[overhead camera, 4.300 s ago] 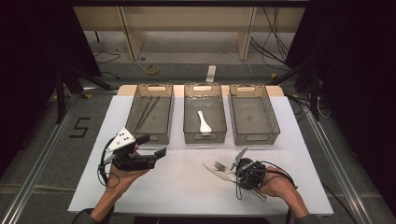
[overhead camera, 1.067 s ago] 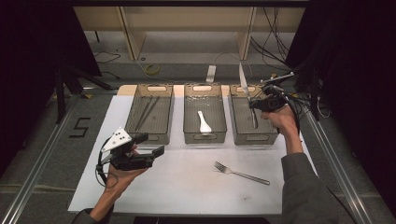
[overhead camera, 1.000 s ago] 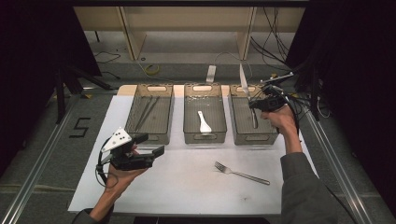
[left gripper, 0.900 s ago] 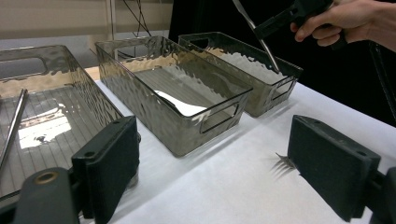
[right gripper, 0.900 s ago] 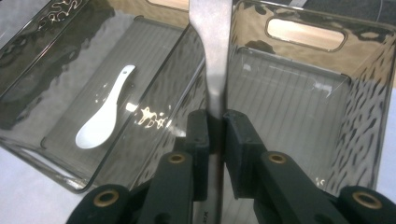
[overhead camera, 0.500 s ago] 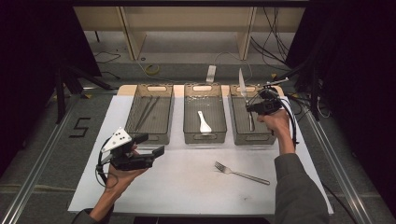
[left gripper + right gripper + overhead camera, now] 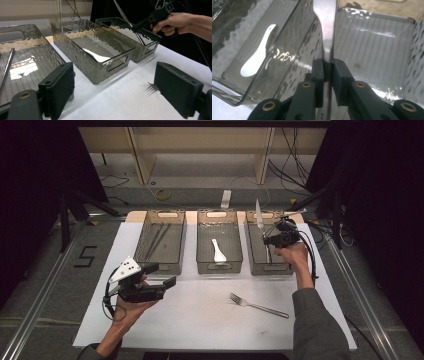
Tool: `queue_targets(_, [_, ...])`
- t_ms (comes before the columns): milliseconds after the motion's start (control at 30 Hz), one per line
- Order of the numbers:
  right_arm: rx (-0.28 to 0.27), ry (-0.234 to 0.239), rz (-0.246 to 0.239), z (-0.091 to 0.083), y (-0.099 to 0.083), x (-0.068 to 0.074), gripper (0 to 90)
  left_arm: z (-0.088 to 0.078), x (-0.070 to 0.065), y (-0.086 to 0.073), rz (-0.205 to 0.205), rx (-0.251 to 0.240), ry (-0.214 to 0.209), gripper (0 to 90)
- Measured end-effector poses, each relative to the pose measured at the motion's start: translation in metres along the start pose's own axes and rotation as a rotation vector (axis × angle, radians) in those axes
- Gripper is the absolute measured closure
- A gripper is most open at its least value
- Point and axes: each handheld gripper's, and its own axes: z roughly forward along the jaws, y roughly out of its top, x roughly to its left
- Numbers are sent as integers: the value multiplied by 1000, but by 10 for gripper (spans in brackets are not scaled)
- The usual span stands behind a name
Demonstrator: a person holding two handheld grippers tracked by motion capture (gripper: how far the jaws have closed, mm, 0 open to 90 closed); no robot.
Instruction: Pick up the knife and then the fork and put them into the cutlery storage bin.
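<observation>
My right gripper [image 7: 270,240] is shut on a silver table knife [image 7: 259,217] and holds it over the right clear bin [image 7: 252,265], blade tilted up and away. In the right gripper view the jaws pinch the knife [image 7: 325,25] at its narrow neck above that bin's ribbed floor [image 7: 374,50]. A fork [image 7: 257,305] lies on the white table sheet, in front of the bins. Over the sheet's front left, my left gripper [image 7: 167,282] stands open with nothing between its pads [image 7: 58,87]. The fork's tines [image 7: 151,86] show beside its right pad.
Three clear bins stand in a row at the back. The middle bin [image 7: 200,265] holds a white spoon [image 7: 218,251]. The left bin [image 7: 145,265] holds thin metal rods [image 7: 157,240]. Bare white sheet [image 7: 200,320] lies in front of the bins. Shelving and cables stand behind the table.
The right gripper carried the knife from beside the fork up over the right bin, and in the last second it drifted slightly left and nearer. The left gripper stayed put.
</observation>
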Motion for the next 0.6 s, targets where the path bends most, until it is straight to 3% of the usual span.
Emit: queue_targets(600, [59,-24,22,16,-5,9,805,0,-1,0,-3,-3,-2,162])
